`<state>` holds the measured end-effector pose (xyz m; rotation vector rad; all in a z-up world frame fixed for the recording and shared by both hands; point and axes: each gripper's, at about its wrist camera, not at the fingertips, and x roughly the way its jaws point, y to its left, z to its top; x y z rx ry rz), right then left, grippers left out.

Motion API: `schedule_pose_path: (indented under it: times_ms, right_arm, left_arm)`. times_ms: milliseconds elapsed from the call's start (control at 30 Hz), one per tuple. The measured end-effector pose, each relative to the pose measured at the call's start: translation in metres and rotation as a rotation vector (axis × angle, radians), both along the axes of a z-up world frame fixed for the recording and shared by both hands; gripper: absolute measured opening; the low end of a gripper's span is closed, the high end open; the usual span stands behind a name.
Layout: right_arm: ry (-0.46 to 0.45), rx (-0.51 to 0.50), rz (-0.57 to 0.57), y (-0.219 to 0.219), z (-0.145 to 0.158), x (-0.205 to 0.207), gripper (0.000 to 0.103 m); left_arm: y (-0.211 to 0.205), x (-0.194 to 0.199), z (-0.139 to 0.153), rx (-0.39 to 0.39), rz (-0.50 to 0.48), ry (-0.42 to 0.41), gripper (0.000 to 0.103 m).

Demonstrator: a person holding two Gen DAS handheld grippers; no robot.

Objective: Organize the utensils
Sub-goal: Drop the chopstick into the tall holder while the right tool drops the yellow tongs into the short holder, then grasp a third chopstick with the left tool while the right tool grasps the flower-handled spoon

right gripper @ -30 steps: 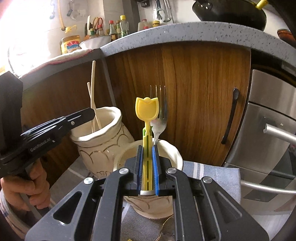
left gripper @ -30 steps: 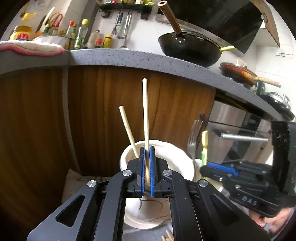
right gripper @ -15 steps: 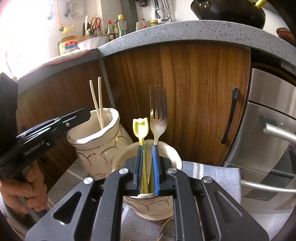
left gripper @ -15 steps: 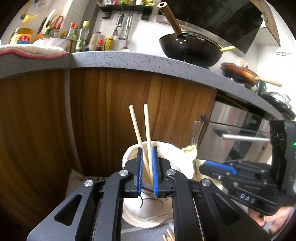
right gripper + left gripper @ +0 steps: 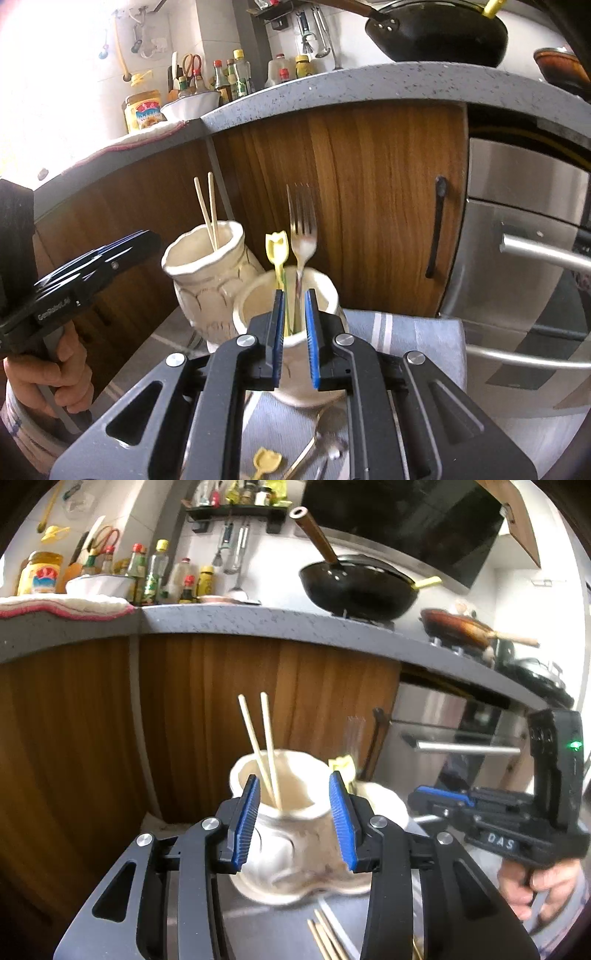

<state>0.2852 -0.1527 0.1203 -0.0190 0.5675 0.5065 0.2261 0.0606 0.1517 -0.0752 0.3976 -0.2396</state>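
Two pale chopsticks (image 5: 266, 746) (image 5: 208, 214) stand in a cream ceramic jar (image 5: 240, 771) (image 5: 207, 280). My left gripper (image 5: 294, 777) (image 5: 110, 254) sits just before the jar's mouth. Its jaws are opening, with nothing pressed between the blue pads. To the right, a shorter cream cup (image 5: 325, 295) (image 5: 384, 801) holds a yellow tulip-topped fork (image 5: 276, 245) (image 5: 341, 764) and a steel fork (image 5: 303, 229). My right gripper (image 5: 294, 292) (image 5: 439, 797) hovers at the cup's near rim. A narrow gap shows between its pads, and they touch neither fork.
Loose chopsticks (image 5: 325, 934) lie near the bottom edge. A small yellow utensil (image 5: 266, 459) and a spoon (image 5: 314, 443) rest on the striped grey cloth (image 5: 406, 332). Wooden cabinet doors (image 5: 369, 203) and a steel oven front (image 5: 517, 258) stand close behind, under a grey counter (image 5: 258, 624).
The left jaws let go of a chopstick, which now stands in the jar, and spread wide. The yellow fork dropped into the cup and the right jaws parted. Both grippers drew back slightly.
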Motion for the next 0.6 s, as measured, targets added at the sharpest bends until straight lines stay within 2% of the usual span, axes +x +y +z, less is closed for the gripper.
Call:
schedule_pose_path:
  times_ms: [167,400,600]
  right_arm:
    - [0.057,-0.044,0.013,-0.004,-0.017,-0.009,0.011]
    - [0.169,-0.050,0.019,-0.015,-0.050,-0.011,0.011]
    - [0.243,-0.073,0.020,-0.026,-0.076,-0.019,0.011]
  left_arm:
    - [0.000,-0.013,-0.024,0.014,-0.023,0.094,0.040]
    - [-0.014,-0.026,-0.085,0.093,-0.062,0.298,0.040]
    - [-0.026,-0.036,-0.111,0.130,-0.091,0.382,0.040]
